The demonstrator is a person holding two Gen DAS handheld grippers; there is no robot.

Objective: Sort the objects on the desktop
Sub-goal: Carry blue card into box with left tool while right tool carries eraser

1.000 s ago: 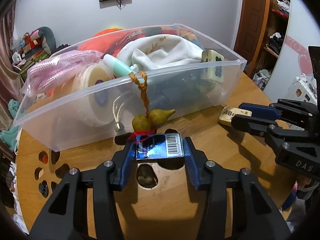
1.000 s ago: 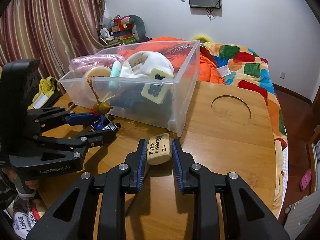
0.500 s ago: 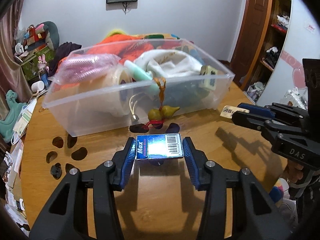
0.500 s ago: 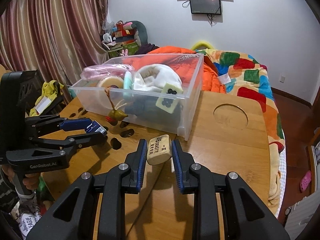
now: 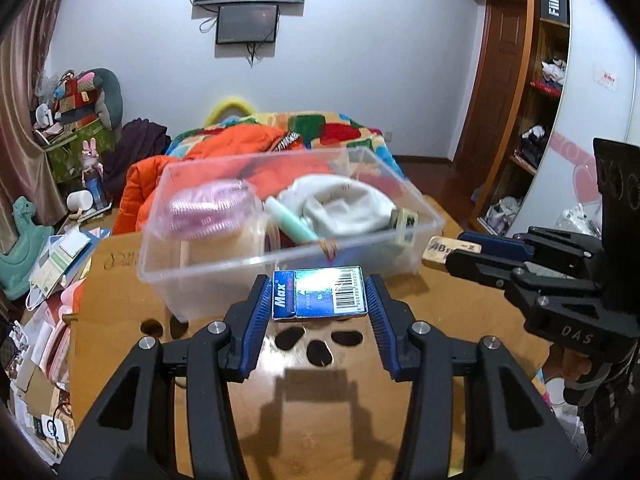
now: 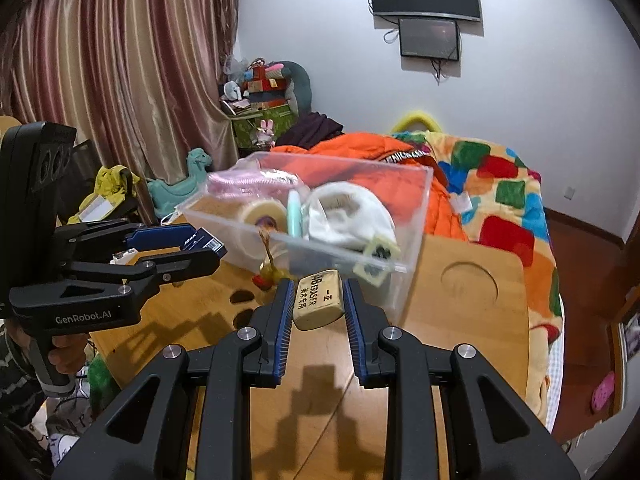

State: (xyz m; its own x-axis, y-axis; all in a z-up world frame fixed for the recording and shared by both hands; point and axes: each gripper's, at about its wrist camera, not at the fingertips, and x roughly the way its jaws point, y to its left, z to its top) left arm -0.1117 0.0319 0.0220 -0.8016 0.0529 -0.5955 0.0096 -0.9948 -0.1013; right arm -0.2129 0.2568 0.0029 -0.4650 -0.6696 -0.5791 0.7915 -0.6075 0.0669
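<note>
My left gripper [image 5: 319,293] is shut on a small blue box [image 5: 320,293] with a barcode, lifted above the wooden table [image 5: 320,408]. In the right wrist view the same box [image 6: 202,241] shows side on. My right gripper [image 6: 319,298] is shut on a beige eraser [image 6: 319,300] with black print, also off the table; the eraser [image 5: 440,251] pokes out at the right of the left wrist view. Just beyond both stands a clear plastic bin [image 5: 224,276], its front wall [image 6: 340,260] close to the eraser. It holds a white cloth, a pink bag, a tape roll and a mint tube.
A gourd charm [image 6: 270,272] on an orange cord hangs over the bin's front wall. Dark paw-shaped cutouts [image 5: 316,344] pierce the table below the box, and a round recess [image 6: 470,286] lies to the right. A bed with an orange jacket [image 5: 248,144] is behind.
Both grippers have risen with their loads, and the bin now sits lower and farther off in both views. The gourd charm is now hidden behind the blue box in the left wrist view.
</note>
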